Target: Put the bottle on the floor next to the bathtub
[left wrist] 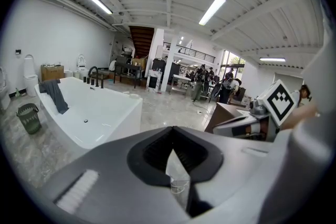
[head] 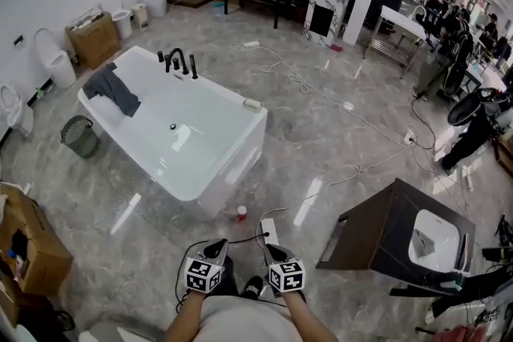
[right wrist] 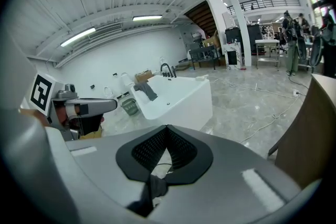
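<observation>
The bottle (head: 241, 213) sits on the floor (head: 337, 132) just beside the tub (head: 237, 150), so I judge the placing done. My left gripper (head: 215, 246) and right gripper (head: 276, 251) are both closed on nothing, near the bottle but clear of it. I see nothing left to do.

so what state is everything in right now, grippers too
left gripper: shut, nothing between the jaws
right gripper: shut, nothing between the jaws
bottle: on the floor beside the bathtub, not held
bathtub: no water in it, drain showing
towel: draped over the bathtub's rim
bin: upright on the floor on the bathtub's far side
</observation>
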Tool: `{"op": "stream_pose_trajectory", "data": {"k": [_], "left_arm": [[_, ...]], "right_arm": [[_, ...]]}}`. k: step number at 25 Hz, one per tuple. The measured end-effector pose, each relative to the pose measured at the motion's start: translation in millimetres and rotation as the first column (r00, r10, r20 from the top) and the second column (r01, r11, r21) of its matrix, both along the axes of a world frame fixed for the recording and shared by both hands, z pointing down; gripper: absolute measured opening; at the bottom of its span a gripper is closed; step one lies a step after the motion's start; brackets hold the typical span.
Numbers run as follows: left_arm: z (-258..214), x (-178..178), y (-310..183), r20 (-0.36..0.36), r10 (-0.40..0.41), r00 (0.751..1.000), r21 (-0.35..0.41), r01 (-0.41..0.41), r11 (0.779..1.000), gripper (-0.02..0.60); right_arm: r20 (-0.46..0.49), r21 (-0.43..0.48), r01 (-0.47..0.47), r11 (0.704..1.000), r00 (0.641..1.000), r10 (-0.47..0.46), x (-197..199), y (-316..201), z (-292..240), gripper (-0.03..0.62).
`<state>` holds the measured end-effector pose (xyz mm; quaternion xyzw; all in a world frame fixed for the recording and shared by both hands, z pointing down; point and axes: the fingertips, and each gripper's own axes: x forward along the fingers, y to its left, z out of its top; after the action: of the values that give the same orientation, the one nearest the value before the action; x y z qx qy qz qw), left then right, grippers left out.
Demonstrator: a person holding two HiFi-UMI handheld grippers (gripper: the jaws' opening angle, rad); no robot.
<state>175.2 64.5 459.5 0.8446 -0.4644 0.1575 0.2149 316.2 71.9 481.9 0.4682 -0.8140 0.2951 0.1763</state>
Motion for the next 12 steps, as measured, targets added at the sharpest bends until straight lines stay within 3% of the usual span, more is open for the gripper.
{"op": "stream_pose_trajectory", "data": {"k": [12], "left_arm": [[7.9, 7.3, 1.5, 0.029, 0.003, 1.0, -0.022, -0.003, 1.0, 0.058]], "right_arm": [[0.003, -0.012, 0.011, 1.0, 1.0, -0.011, 2.8, 4.5, 1.6, 0.002]]}}
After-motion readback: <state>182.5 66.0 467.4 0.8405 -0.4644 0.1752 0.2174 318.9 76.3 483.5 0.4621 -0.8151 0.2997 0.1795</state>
